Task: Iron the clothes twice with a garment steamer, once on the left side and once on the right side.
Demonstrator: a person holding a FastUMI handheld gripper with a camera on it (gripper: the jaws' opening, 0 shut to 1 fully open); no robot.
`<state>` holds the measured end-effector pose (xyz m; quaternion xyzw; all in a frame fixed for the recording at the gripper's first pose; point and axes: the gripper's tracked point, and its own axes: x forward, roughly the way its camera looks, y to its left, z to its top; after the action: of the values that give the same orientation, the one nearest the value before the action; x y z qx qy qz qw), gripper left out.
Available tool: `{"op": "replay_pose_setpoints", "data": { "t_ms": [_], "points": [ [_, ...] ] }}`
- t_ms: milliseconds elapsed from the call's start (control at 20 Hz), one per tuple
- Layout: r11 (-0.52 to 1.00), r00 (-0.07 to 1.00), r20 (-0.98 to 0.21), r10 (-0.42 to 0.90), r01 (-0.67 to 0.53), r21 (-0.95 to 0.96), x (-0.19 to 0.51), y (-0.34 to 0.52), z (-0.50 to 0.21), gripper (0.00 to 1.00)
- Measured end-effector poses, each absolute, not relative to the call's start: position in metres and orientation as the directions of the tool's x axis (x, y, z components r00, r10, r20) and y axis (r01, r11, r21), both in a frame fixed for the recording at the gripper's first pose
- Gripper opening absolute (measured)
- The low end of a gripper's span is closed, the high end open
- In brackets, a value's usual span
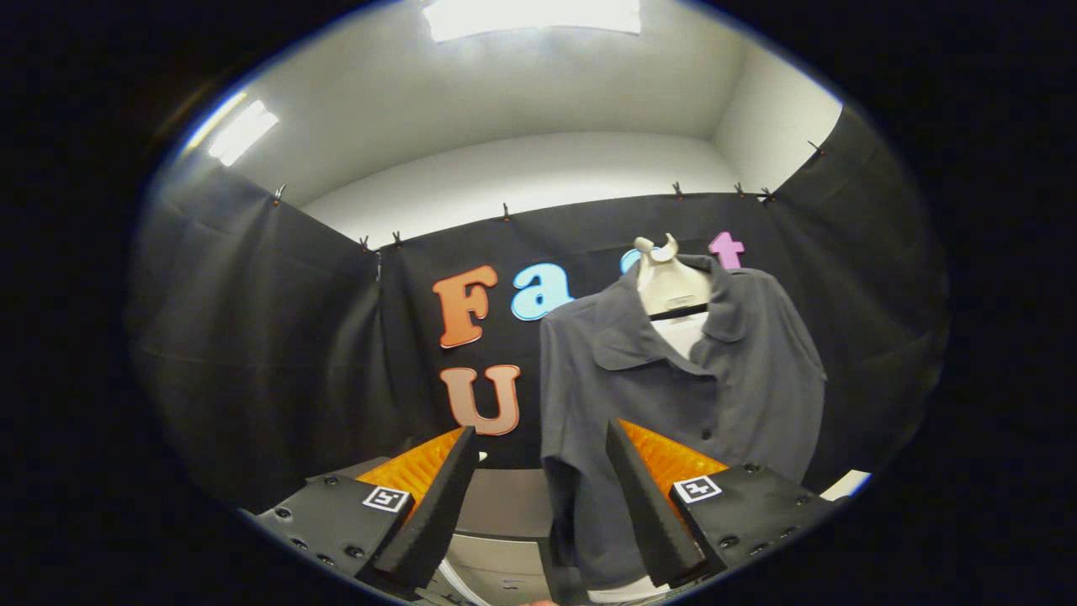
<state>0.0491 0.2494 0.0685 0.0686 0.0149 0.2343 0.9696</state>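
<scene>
My tongs [538, 513] stand wide open, holding nothing. The grey shirt [681, 404] hangs upright on its hanger right of frame centre, beyond the fingertips and offset toward the right finger [648, 505]; long axis vertical.

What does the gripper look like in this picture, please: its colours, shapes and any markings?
The gripper has two long, wedge-shaped black fingers with foam-like pads. Behind each finger there is a ribbed orange part and a flat black plate fixed with dark screws. Each plate carries a small square black-and-white marker. The fingers stand apart, with nothing pressed between them.
</scene>
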Motion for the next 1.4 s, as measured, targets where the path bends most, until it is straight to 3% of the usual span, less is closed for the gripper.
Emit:
{"op": "replay_pose_setpoints", "data": {
  "t_ms": [300,700,1000,1400],
  "points": [
    [0.805,0.807,-0.017,0.59,-0.586,0.097,0.096,0.381,0.072,0.97],
    [0.739,0.715,-0.218,0.664,-0.672,0.048,0.174,0.546,-0.005,0.98],
    [0.73,0.688,-0.369,0.625,-0.682,-0.034,0.218,0.609,-0.079,1.0],
    [0.722,0.653,-0.582,0.483,-0.674,-0.157,0.277,0.621,-0.193,1.0]
  ]
}}
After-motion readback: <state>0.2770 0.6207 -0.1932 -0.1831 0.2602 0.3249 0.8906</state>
